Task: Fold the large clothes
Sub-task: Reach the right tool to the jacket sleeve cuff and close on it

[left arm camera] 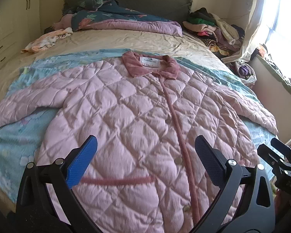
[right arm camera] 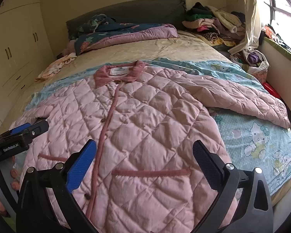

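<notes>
A large pink quilted coat (left arm camera: 137,120) with a darker pink collar (left arm camera: 150,64) lies flat and face up on the bed, buttoned, both sleeves spread out to the sides. It also shows in the right wrist view (right arm camera: 145,128). My left gripper (left arm camera: 145,155) is open and empty, held above the coat's lower left front. My right gripper (right arm camera: 144,155) is open and empty, above the coat's lower right front. Each gripper shows at the edge of the other's view: the right gripper (left arm camera: 277,155) and the left gripper (right arm camera: 29,130).
The coat rests on a light blue cartoon sheet (right arm camera: 261,139) over a beige bedspread (left arm camera: 126,40). Folded quilts (left arm camera: 126,19) lie by the headboard. A pile of clothes (left arm camera: 213,25) sits at the far right corner. A small garment (left arm camera: 46,40) lies far left. Wardrobes (right arm camera: 15,48) stand left, a window (right arm camera: 281,0) right.
</notes>
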Demonstrator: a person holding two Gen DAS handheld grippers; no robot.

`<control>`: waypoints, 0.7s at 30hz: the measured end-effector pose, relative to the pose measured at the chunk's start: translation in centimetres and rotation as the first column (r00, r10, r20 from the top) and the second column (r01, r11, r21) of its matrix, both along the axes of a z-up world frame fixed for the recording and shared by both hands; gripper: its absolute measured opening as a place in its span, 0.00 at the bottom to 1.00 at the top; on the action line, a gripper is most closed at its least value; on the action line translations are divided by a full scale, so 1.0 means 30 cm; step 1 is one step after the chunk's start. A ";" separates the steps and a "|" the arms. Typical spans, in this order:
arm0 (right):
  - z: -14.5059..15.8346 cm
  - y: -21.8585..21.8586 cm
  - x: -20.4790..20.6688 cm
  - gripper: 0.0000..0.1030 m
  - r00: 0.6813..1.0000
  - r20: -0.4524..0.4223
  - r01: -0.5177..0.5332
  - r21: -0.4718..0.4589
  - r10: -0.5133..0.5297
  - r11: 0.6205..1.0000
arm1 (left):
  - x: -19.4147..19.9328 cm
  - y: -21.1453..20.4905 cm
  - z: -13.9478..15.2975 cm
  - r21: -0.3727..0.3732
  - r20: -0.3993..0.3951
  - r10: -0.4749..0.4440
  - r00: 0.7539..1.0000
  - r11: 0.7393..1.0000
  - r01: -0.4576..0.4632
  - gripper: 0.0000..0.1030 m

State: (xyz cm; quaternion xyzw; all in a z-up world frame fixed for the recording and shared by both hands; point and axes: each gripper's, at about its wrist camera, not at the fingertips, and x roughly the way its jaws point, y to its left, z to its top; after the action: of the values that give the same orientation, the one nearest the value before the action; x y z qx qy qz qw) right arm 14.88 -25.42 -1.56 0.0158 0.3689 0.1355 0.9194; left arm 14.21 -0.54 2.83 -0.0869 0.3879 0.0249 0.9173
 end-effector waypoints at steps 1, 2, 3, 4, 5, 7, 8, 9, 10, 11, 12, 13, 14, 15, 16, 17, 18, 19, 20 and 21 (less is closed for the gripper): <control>0.000 -0.010 0.016 0.96 1.000 -0.004 0.007 0.007 -0.007 1.000 | 0.018 0.002 0.002 0.002 0.001 -0.002 1.000 1.000 0.002 0.91; 0.000 -0.020 0.037 0.96 1.000 -0.009 0.022 0.008 -0.022 1.000 | 0.031 0.004 0.004 0.000 0.000 -0.002 1.000 1.000 0.002 0.91; 0.000 -0.030 0.052 0.96 0.999 -0.010 0.030 0.013 -0.030 0.999 | 0.046 0.006 0.005 -0.006 -0.002 -0.003 1.000 1.000 0.003 0.91; 0.002 -0.039 0.067 0.96 0.999 -0.010 0.040 0.019 -0.039 0.999 | 0.067 0.007 0.005 -0.010 -0.008 -0.005 1.000 1.000 0.005 0.91; 0.005 -0.053 0.088 0.96 0.998 -0.008 0.056 0.021 -0.056 0.998 | 0.085 0.007 0.006 -0.010 -0.014 -0.005 1.000 1.000 0.005 0.91; 0.009 -0.074 0.120 0.96 0.997 -0.005 0.079 0.028 -0.079 0.996 | 0.117 0.002 0.013 -0.005 -0.014 -0.007 1.000 1.000 0.007 0.91; 0.011 -0.082 0.135 0.96 0.996 -0.005 0.091 0.029 -0.091 0.995 | 0.133 -0.003 0.016 -0.001 -0.016 -0.007 1.000 1.000 0.007 0.91; 0.012 -0.098 0.160 0.96 0.994 -0.007 0.109 0.033 -0.109 0.994 | 0.155 -0.007 0.017 -0.002 -0.018 -0.011 1.000 1.000 0.011 0.91; 0.012 -0.111 0.173 0.96 0.993 -0.006 0.120 0.034 -0.119 0.992 | 0.170 -0.009 0.017 -0.006 -0.021 -0.013 1.000 1.000 0.013 0.91; 0.012 -0.126 0.194 0.96 0.990 -0.006 0.139 0.033 -0.138 0.990 | 0.185 -0.012 0.016 -0.009 -0.025 -0.014 1.000 1.000 0.014 0.91; 0.012 -0.141 0.208 0.96 0.989 -0.006 0.151 0.035 -0.150 0.988 | 0.202 -0.016 0.014 -0.012 -0.029 -0.017 0.999 1.000 0.017 0.91; 0.013 -0.153 0.221 0.96 0.987 -0.007 0.159 0.037 -0.159 0.987 | 0.224 -0.022 0.011 -0.012 -0.035 -0.018 0.999 1.000 0.018 0.91; 0.011 -0.167 0.233 0.96 0.985 -0.008 0.170 0.037 -0.170 0.985 | 0.239 -0.027 0.009 -0.014 -0.039 -0.019 0.999 1.000 0.018 0.91; 0.010 -0.186 0.251 0.96 0.982 -0.011 0.187 0.039 -0.187 0.982 | 0.254 -0.031 0.007 -0.016 -0.042 -0.022 0.999 1.000 0.021 0.91; 0.010 -0.201 0.263 0.96 0.981 -0.011 0.196 0.044 -0.196 0.980 | 0.271 -0.037 0.005 -0.017 -0.043 -0.023 0.999 1.000 0.022 0.91; 0.010 -0.215 0.274 0.96 0.979 -0.011 0.204 0.047 -0.203 0.978 | 0.284 -0.042 0.002 -0.015 -0.044 -0.022 0.999 1.000 0.022 0.91; 0.008 -0.235 0.290 0.96 0.975 -0.013 0.221 0.050 -0.221 0.974 | 0.296 -0.047 -0.002 -0.016 -0.047 -0.023 0.999 1.000 0.022 0.91; 0.006 -0.249 0.302 0.96 0.973 -0.014 0.229 0.056 -0.229 0.972 | 0.310 -0.053 -0.007 -0.026 -0.049 -0.027 0.998 0.999 0.026 0.91; 0.002 -0.264 0.315 0.96 0.971 -0.018 0.237 0.061 -0.236 0.970 | 0.324 -0.059 -0.013 -0.033 -0.054 -0.029 0.998 0.999 0.027 0.91; -0.001 -0.277 0.325 0.96 0.968 -0.021 0.251 0.059 -0.250 0.966 | 0.333 -0.065 -0.016 -0.039 -0.058 -0.032 0.998 0.999 0.029 0.91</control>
State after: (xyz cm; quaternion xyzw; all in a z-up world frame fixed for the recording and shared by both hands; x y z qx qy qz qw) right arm 24.64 -33.74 -1.59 0.0914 0.3656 0.0295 0.9258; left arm 24.22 -2.48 2.36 -0.0977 0.4161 0.0061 0.9041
